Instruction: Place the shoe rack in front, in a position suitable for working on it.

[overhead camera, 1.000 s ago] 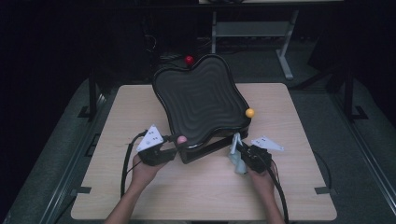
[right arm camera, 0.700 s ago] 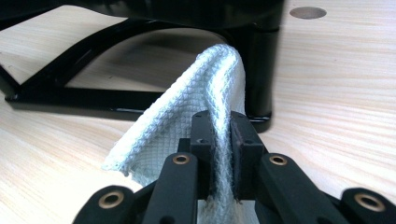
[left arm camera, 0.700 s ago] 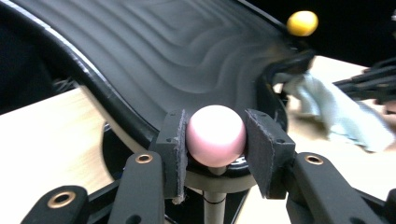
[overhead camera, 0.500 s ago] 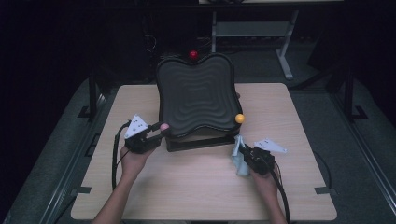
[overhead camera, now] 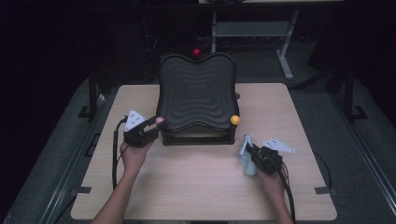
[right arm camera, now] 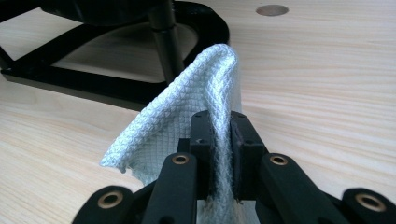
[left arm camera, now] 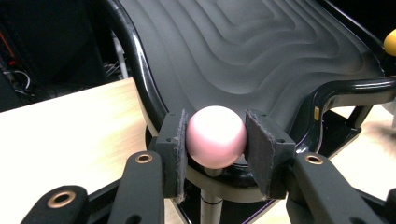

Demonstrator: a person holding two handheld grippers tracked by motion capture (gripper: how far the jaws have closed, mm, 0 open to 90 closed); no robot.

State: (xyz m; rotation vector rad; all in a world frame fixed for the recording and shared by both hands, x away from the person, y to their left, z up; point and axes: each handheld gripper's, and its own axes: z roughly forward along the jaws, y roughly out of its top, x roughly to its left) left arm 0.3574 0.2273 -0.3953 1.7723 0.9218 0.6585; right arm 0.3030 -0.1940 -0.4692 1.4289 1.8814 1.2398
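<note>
high view: black wavy tray (overhead camera: 196, 95) tilted on its stand at centre of the wooden bench (overhead camera: 205, 186), upper edge toward the top of the frame. red ball (overhead camera: 197, 52) at the tray's top edge, yellow ball (overhead camera: 235, 120) at its lower right corner, pink ball (overhead camera: 160, 120) at its lower left corner. left gripper (overhead camera: 150, 127) at centre left, fingers clamped on the pink ball. right gripper (overhead camera: 251, 150) at lower right, pinching a pale cloth (overhead camera: 245, 156) just below and right of the stand.

left gripper view: pink ball (left arm camera: 216, 136) at centre, pressed between both fingers (left arm camera: 173, 149), narrow gap taken up by the ball. ridged tray surface (left arm camera: 243, 51) across the upper frame, yellow ball (left arm camera: 390, 42) at the right edge.

right gripper view: fingers (right arm camera: 201, 140) nearly together at lower centre, gripping the waffle-weave cloth (right arm camera: 187, 112), folded upward over them. black stand (right arm camera: 140, 51) in the upper left, bench (right arm camera: 327, 93) beneath.
</note>
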